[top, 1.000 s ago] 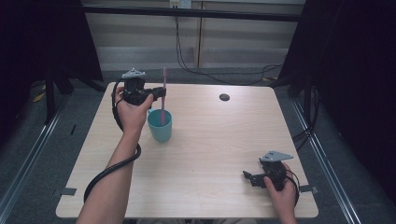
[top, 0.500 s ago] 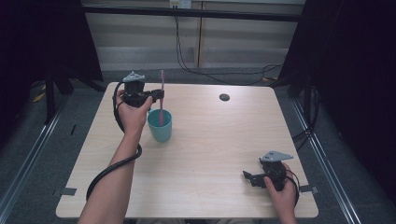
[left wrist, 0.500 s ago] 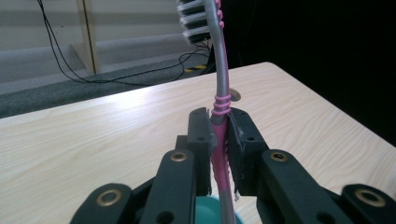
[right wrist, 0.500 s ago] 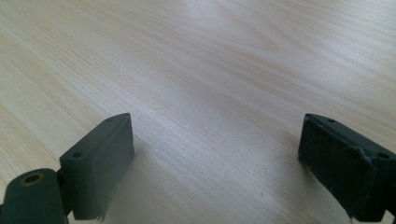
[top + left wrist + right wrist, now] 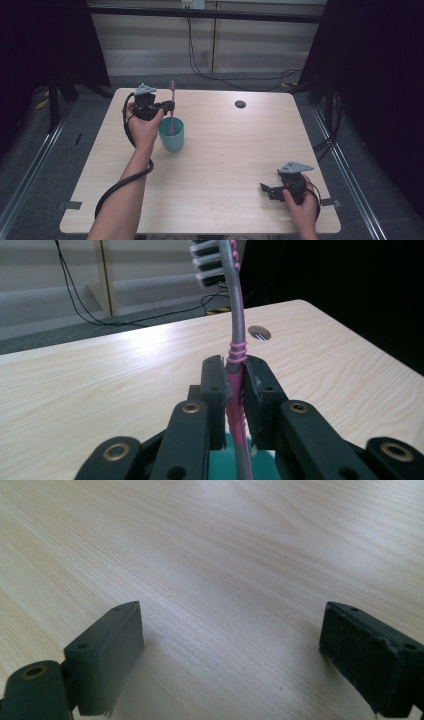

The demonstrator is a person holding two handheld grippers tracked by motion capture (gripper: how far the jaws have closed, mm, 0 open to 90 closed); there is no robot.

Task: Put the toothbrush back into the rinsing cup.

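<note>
A pink and grey toothbrush (image 5: 172, 107) stands upright with its lower end inside a teal cup (image 5: 171, 134) left of the table's middle. My left gripper (image 5: 170, 106) is shut on the toothbrush's handle just above the cup's rim. In the left gripper view the two black pads clamp the pink handle (image 5: 235, 390), the bristles (image 5: 209, 262) are at the top, and the teal cup (image 5: 235, 460) lies below the jaws. My right gripper (image 5: 265, 190) rests low on the table near the front right corner, jaws open, only bare wood between its pads (image 5: 107, 645).
The light wooden table (image 5: 235, 150) has a small round dark grommet (image 5: 240, 104) at the back right. Black cables trail from both grippers, and more run along the floor behind the table. Dark curtains flank both sides.
My left gripper has lowered the toothbrush, so its lower end now sits deeper in the cup. The right gripper has not moved.
</note>
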